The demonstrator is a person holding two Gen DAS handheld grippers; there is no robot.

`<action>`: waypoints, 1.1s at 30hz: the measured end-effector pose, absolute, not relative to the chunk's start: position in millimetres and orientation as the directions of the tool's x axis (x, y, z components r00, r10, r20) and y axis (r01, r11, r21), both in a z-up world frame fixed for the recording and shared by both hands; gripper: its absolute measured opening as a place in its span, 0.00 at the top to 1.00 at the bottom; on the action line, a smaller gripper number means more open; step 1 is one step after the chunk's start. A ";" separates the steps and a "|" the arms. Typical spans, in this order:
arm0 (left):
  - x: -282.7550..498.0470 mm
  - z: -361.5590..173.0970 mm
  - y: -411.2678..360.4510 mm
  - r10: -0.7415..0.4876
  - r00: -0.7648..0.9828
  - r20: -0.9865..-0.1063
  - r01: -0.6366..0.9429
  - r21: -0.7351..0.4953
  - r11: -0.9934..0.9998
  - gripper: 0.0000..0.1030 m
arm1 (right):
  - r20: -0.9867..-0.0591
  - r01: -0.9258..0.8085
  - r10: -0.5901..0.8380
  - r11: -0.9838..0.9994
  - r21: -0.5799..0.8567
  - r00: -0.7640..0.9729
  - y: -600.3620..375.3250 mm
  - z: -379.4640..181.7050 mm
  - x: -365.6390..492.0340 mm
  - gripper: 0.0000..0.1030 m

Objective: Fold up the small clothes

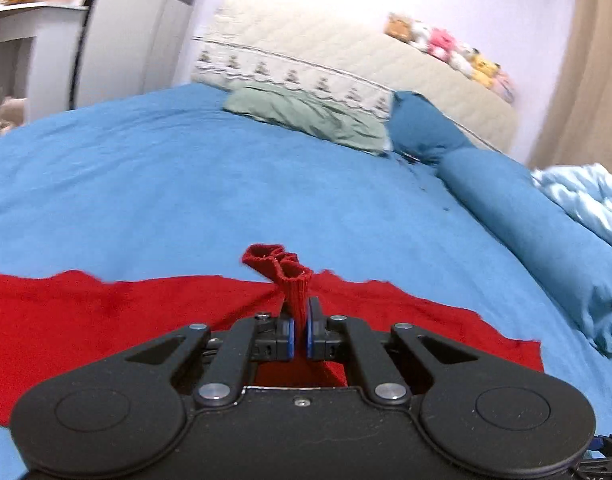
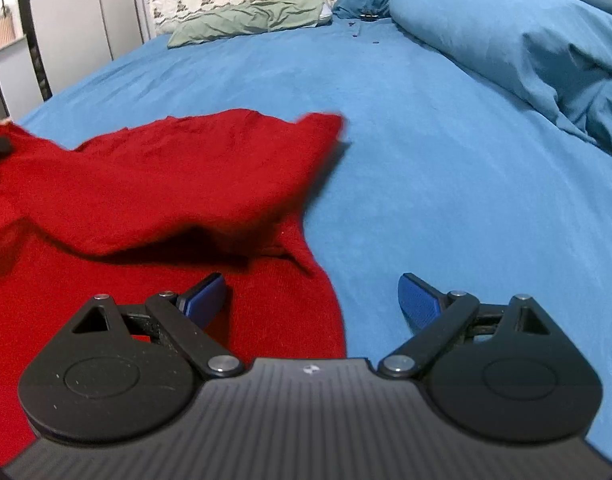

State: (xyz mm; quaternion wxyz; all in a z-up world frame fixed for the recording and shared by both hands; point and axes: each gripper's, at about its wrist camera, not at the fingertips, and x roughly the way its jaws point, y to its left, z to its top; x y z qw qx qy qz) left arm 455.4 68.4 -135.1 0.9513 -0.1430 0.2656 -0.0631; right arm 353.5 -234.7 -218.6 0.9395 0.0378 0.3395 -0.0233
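A red knit garment [image 1: 105,320] lies spread on the blue bed sheet [image 1: 185,184]. My left gripper [image 1: 300,320] is shut on a bunched ribbed edge of it [image 1: 283,266], which sticks up past the blue pads. In the right wrist view the same red garment [image 2: 153,184] has one part lifted and folded over, its corner [image 2: 326,124] blurred. My right gripper [image 2: 312,296] is open and empty, low over the garment's right edge, left finger [image 2: 205,296] over red cloth, right finger [image 2: 420,300] over the sheet [image 2: 426,160].
A folded green cloth [image 1: 306,114] lies at the head of the bed by a cream quilted headboard [image 1: 346,64]. A blue pillow and rolled blue duvet [image 1: 546,240] lie along the right side. Plush toys [image 1: 446,44] sit on the headboard. A white wardrobe [image 1: 125,36] stands left.
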 end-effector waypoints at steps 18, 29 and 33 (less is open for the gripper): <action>428.3 -172.1 122.5 -0.110 0.861 -0.497 -0.029 -0.264 0.964 0.95 | -0.648 0.077 -0.076 0.997 -0.026 0.758 -221.7 -224.3 390.6 0.00; 388.1 -144.5 145.3 -0.050 0.833 -0.551 -0.056 -0.174 0.983 0.07 | -0.656 -0.081 0.069 0.997 0.012 0.752 -222.6 -186.5 361.3 0.00; 411.1 -136.8 126.6 -0.148 0.828 -0.541 0.035 -0.214 0.976 0.06 | -0.636 -0.151 0.139 0.988 0.036 0.759 -182.0 -187.8 385.2 0.00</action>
